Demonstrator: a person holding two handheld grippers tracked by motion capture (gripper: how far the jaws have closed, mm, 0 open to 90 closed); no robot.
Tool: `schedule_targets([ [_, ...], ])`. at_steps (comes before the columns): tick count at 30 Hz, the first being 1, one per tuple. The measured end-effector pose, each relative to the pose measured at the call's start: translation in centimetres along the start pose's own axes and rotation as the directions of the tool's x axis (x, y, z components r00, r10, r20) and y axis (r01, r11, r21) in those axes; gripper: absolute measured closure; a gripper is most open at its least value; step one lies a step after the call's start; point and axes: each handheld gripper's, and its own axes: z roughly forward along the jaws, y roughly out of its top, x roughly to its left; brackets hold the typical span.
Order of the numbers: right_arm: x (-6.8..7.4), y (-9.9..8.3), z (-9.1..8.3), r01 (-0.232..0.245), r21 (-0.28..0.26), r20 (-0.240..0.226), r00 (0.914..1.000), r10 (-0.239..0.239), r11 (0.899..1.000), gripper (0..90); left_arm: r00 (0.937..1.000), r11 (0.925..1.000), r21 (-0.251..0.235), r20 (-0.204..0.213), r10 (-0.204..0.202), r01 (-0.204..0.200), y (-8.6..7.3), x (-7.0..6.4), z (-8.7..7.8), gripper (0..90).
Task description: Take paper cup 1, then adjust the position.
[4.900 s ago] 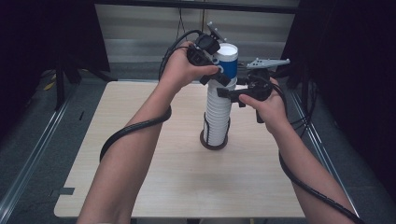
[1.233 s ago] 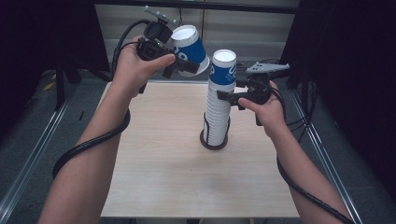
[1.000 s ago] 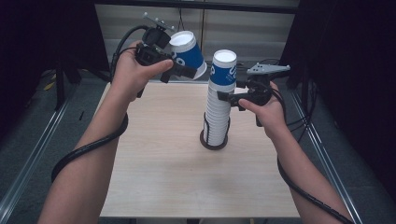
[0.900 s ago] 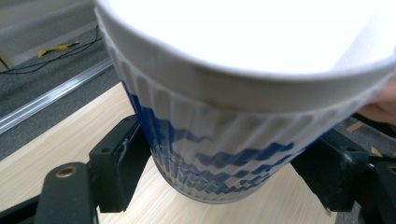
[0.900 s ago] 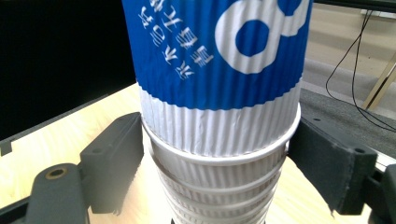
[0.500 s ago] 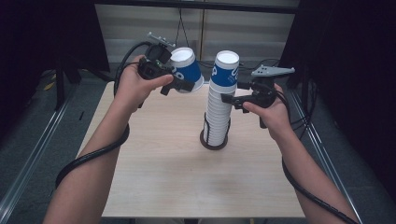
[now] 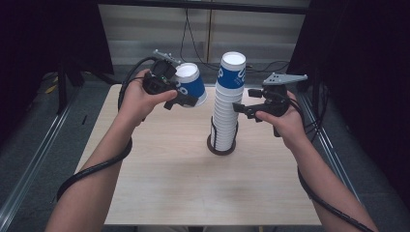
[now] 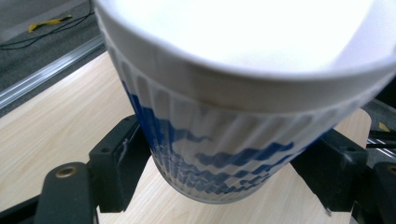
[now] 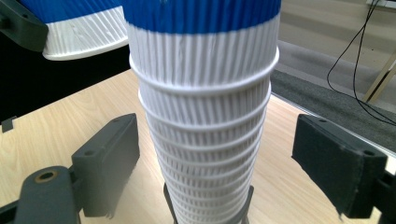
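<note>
L gripper point(image 7: 186, 99) is clamping a single cup point(image 7: 189, 84), tilted, in the air left of the upright stack point(image 7: 227, 104). R gripper point(image 7: 241, 108) is spreading its jaws w/o contact around the stack, mid-table.

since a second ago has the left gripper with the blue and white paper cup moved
Yes: the left gripper with the blue and white paper cup came down and right, toward the fixed cup stack.

The single cup point(image 7: 189, 85) is white and ribbed with a wavy blue pattern on its side and a plain white rim. The cup stack point(image 7: 228, 104) is ribbed white below, its top cup banded in blue with white lettering. The stack's holder point(image 7: 222, 148) is dark. The table point(image 7: 193, 183) is pale wood grain. Both grippers' fingers point(image 9: 109, 154) are black.
</note>
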Motion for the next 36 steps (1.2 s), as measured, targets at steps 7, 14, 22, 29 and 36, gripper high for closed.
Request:
schedule_targets([
  [7, 0.6, -0.9, -0.3, 0.006, 0.014, -0.017, 0.9998, -0.006, 1.000, 14.2, 1.0000, 0.9998, 0.021, -0.006, 0.006, -0.006, -0.8, -0.1, 0.8, 22.8],
  [14, 1.5, -1.6, -0.3, 0.032, 0.033, -0.040, 0.9987, -0.030, 0.999, 14.2, 0.9997, 0.9988, 0.043, 0.007, 0.025, -0.025, -1.5, -0.4, 1.4, 22.8],
  [22, 2.1, -2.1, -0.1, 0.041, 0.050, -0.065, 0.9972, -0.038, 0.998, 14.2, 0.9987, 0.9958, 0.077, 0.020, 0.047, -0.048, -2.4, -0.6, 2.4, 22.8],
  [29, 2.4, -2.7, -0.1, 0.042, 0.054, -0.075, 0.9965, -0.038, 0.998, 14.2, 0.9976, 0.9916, 0.111, 0.029, 0.064, -0.066, -3.2, -0.6, 3.3, 22.8],
  [36, 2.8, -3.4, 0.0, 0.043, 0.065, -0.088, 0.9954, -0.038, 0.997, 14.3, 0.9963, 0.9870, 0.138, 0.031, 0.080, -0.083, -3.7, -1.0, 4.0, 22.8],
])
